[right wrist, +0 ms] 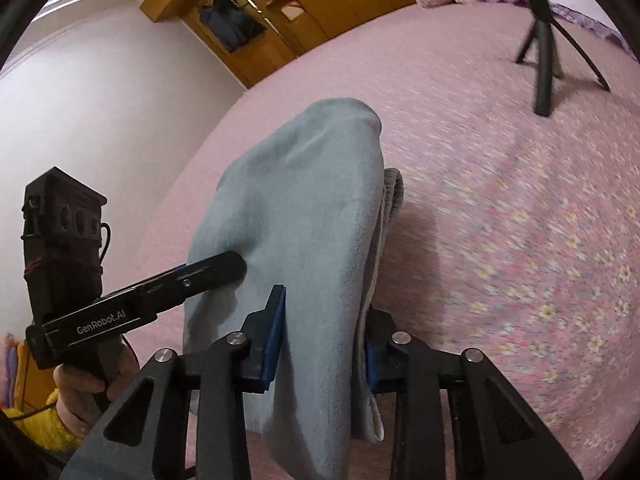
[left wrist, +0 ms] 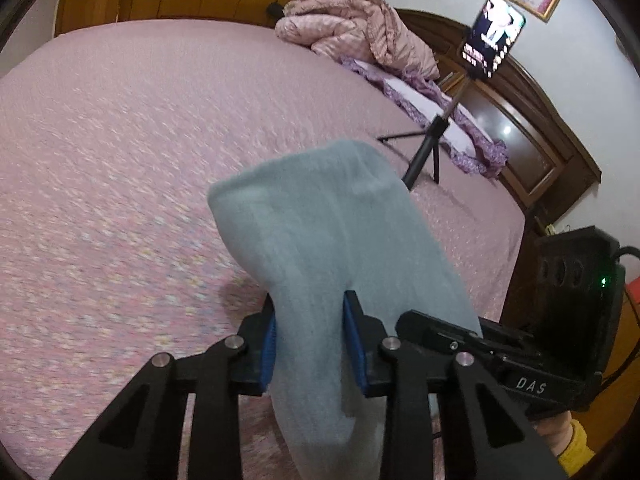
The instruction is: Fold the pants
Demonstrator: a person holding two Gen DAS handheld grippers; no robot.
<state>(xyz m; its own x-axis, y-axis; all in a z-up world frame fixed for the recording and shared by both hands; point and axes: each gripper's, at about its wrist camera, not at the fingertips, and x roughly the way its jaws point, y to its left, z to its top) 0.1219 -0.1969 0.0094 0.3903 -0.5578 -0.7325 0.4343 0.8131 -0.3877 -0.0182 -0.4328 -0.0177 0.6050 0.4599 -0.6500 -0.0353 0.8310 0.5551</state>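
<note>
both the left gripper (left wrist: 310, 338) and right gripper (right wrist: 322, 338) are clamped on the pale blue pants (right wrist: 304, 216), bunched and lifted over the bed (left wrist: 120, 140); tripod (left wrist: 428, 148) at two o'clock. no neat fold laid yet, i'd say.

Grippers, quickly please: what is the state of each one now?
Left gripper: closed on the light blue fleece pants.
Right gripper: closed on the same pants, held above the pink floral bedspread.

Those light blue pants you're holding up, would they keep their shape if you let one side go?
Probably not. The pants drape limply over both grippers, left and right, so they look floppy. The fuzzy, fleece-like surface suggests little slipping between the pads. Likely light: the cloth hangs without stretching taut.
</note>
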